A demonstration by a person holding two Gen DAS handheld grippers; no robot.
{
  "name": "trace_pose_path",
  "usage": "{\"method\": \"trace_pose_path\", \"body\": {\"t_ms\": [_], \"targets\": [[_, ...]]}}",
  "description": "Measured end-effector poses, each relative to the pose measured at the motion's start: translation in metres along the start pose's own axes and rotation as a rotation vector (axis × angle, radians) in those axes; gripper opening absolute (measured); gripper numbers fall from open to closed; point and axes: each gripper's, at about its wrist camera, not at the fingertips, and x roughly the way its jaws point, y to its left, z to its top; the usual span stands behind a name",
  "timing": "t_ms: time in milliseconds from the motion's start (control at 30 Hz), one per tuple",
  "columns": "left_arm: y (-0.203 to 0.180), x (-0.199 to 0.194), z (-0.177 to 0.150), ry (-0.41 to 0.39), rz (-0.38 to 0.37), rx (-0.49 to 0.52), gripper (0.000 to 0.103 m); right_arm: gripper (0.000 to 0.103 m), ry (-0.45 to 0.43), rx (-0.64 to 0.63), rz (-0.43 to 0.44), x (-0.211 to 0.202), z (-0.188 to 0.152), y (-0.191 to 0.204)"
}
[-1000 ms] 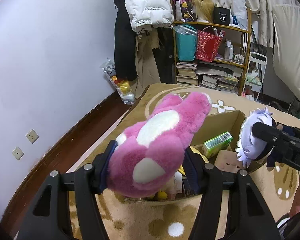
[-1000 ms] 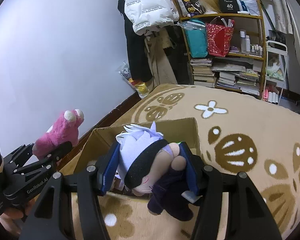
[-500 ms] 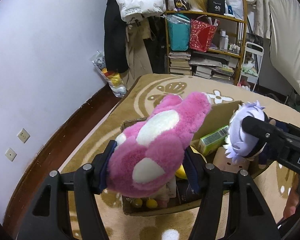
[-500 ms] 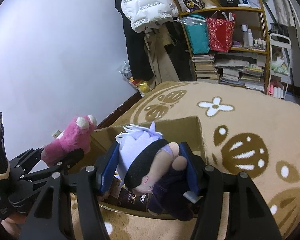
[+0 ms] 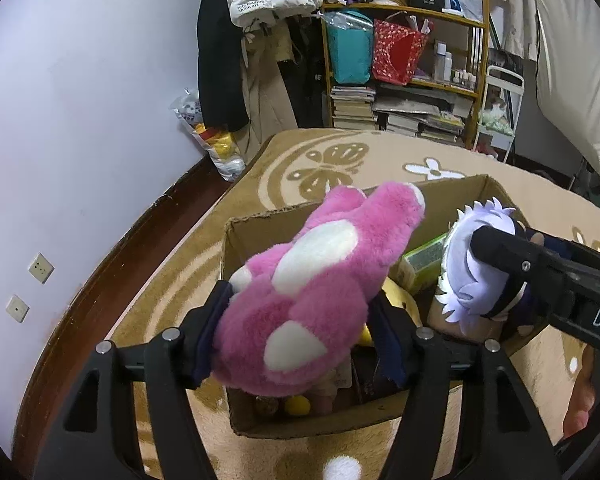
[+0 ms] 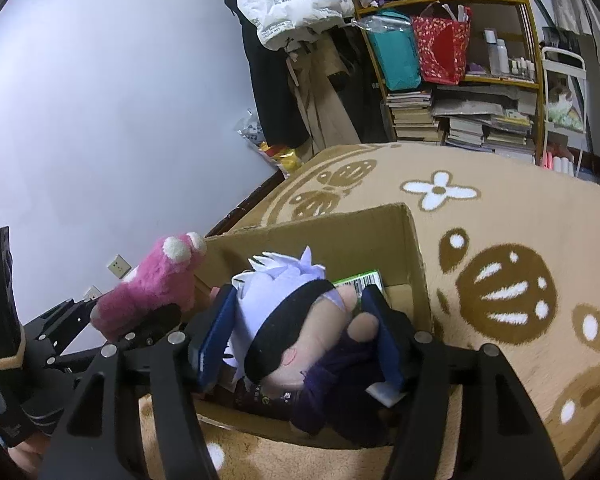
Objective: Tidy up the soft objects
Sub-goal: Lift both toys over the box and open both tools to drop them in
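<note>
Pink plush bear [image 5: 312, 292] lies lengthwise, head pointing away over cardboard box [image 5: 236, 240].

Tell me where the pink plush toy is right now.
The pink plush toy sits between the left hand-held gripper's opening jaws, over the cardboard box, left of the white-haired doll.

Two wrist fisheyes angled down, close over the cardboard box [image 5: 452, 188], both sharing box [image 6: 380, 224], rug, shelf at upper right

Setting: lived-in home room, probably a bedroom. Evidence: patterned tan rug [image 5: 364, 160], wooden shelf [image 5: 404, 12] stacked with books [image 6: 412, 116], coats [image 5: 220, 48] hanging against wall.
</note>
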Motion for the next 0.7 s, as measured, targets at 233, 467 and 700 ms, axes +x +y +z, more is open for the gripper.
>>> {"method": "trace_pose_path", "body": {"t_ms": [233,467,700], "targets": [[0.002,-0.002,-0.002,0.005,0.011,-0.008,0.067,0.071,0.0,0.003,-0.015,0.0,-0.001,0.001],[0.01,-0.015,-0.004,-0.007,0.014,-0.032,0.082,0.081,-0.003,0.0,-0.023,-0.007,-0.002,0.003],[0.012,-0.035,-0.008,-0.043,0.016,-0.049,0.097,0.101,-0.024,0.012,-0.034,-0.028,-0.002,0.002]]}}
